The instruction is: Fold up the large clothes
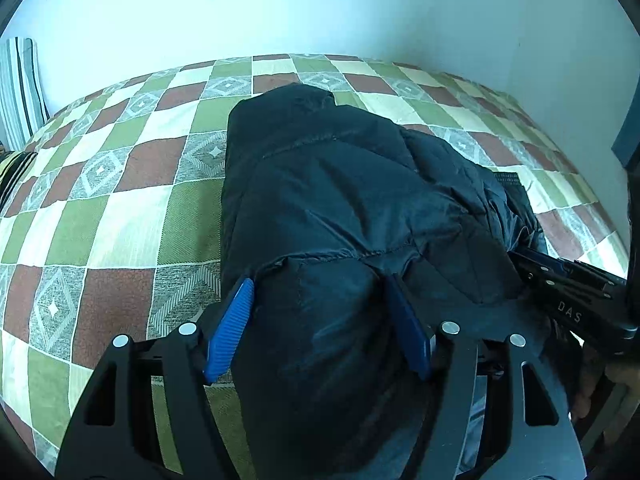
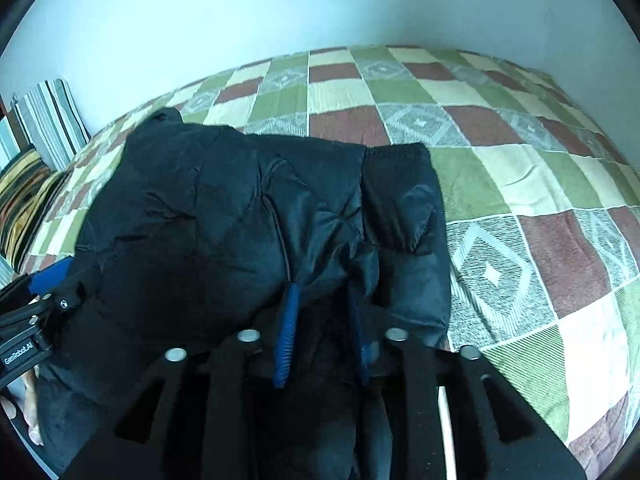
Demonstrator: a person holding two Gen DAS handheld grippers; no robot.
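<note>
A dark navy puffer jacket lies bunched on the checked bedspread. My left gripper is shut on a thick fold of the jacket's near edge, which bulges between its blue fingers. My right gripper is shut on the jacket too, its blue fingers close together on a pinch of fabric. The right gripper shows at the right edge of the left wrist view, and the left gripper shows at the left edge of the right wrist view.
The bed runs to a pale wall behind. Striped pillows and a patterned cushion lie at the left end. Bare bedspread lies right of the jacket. A dark object stands at the right edge.
</note>
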